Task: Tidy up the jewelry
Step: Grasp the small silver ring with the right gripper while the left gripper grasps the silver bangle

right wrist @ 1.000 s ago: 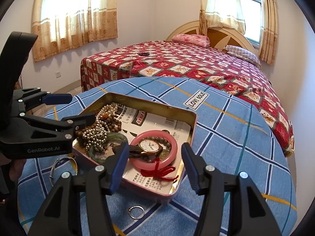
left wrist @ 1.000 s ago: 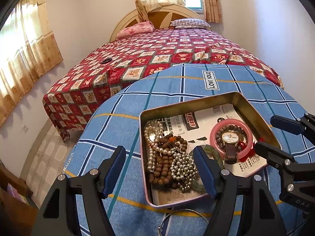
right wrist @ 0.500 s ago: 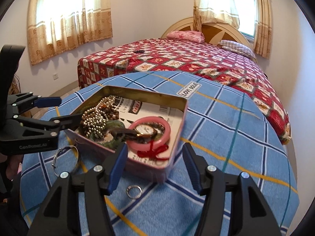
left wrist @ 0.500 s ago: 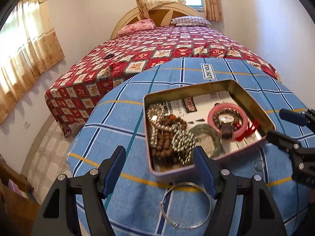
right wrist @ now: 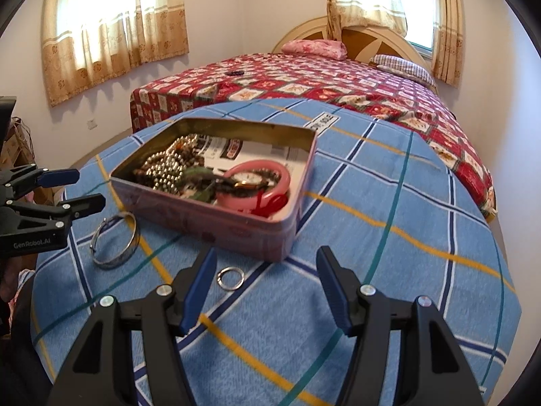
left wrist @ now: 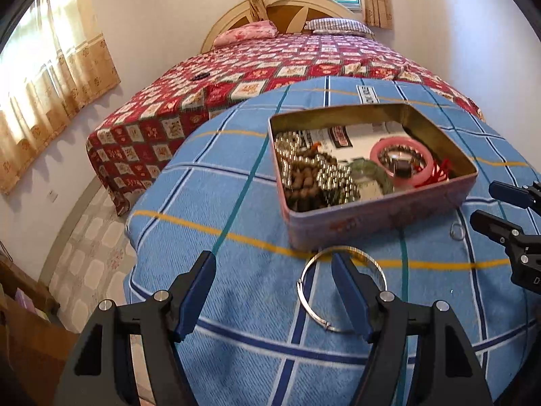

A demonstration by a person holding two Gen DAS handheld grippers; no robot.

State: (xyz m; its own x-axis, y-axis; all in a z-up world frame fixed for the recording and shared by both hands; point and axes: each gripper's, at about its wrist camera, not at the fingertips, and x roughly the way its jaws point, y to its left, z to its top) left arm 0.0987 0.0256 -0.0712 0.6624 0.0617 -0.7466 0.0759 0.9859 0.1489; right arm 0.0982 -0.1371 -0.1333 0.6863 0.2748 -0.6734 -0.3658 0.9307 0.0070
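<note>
A pink tin box (left wrist: 372,216) (right wrist: 216,223) stands on the blue checked table cloth. It holds bead necklaces (left wrist: 314,172), a green bangle (left wrist: 368,169), a pink bangle (right wrist: 280,182) and a watch (right wrist: 250,179). A silver bangle (left wrist: 341,287) (right wrist: 115,240) lies on the cloth in front of the box. A small silver ring (right wrist: 231,278) (left wrist: 457,231) lies near it. My left gripper (left wrist: 274,291) is open and empty, its right finger over the silver bangle. My right gripper (right wrist: 267,287) is open and empty, just right of the small ring.
The table (right wrist: 422,237) is round with edges falling away on all sides. A bed with a red patterned cover (right wrist: 321,81) stands behind it. Curtained windows line the walls. A white label (right wrist: 321,120) lies on the cloth beyond the box.
Both grippers have pulled back and lowered from over the box toward the table's near edge. The silver bangle and small ring now show in front of the box.
</note>
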